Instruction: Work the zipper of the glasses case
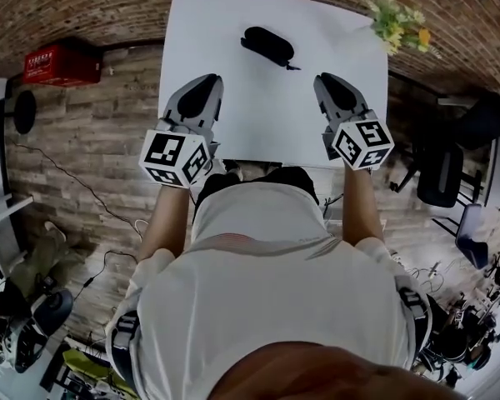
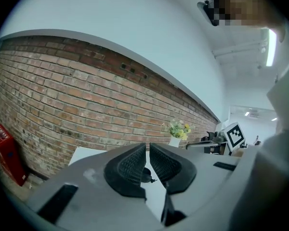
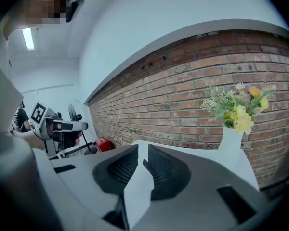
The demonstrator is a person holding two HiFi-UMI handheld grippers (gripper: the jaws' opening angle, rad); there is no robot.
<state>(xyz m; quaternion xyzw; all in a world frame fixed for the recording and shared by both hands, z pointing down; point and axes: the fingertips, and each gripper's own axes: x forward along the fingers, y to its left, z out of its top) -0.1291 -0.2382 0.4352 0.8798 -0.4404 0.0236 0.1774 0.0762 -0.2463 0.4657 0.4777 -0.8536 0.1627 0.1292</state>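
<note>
Both hang empty over the table (image 1: 233, 115): my left gripper (image 1: 207, 82) with jaws together, my right gripper (image 1: 327, 82) a slit apart, the closed glasses case (image 1: 268, 46) beyond, contents hidden, flowers (image 3: 238, 107) filling the vase (image 3: 229, 146).

We see a white rectangular table (image 1: 233, 107) standing against the brick wall. On its far half, near the middle, a black glasses case (image 1: 268, 46) lies flat and slantwise, its zipper pull (image 1: 295, 67) sticking out at the right-hand end. At the far right corner stands a white vase (image 3: 229, 146) of yellow and white flowers (image 1: 397, 25), well apart from the case.
</note>
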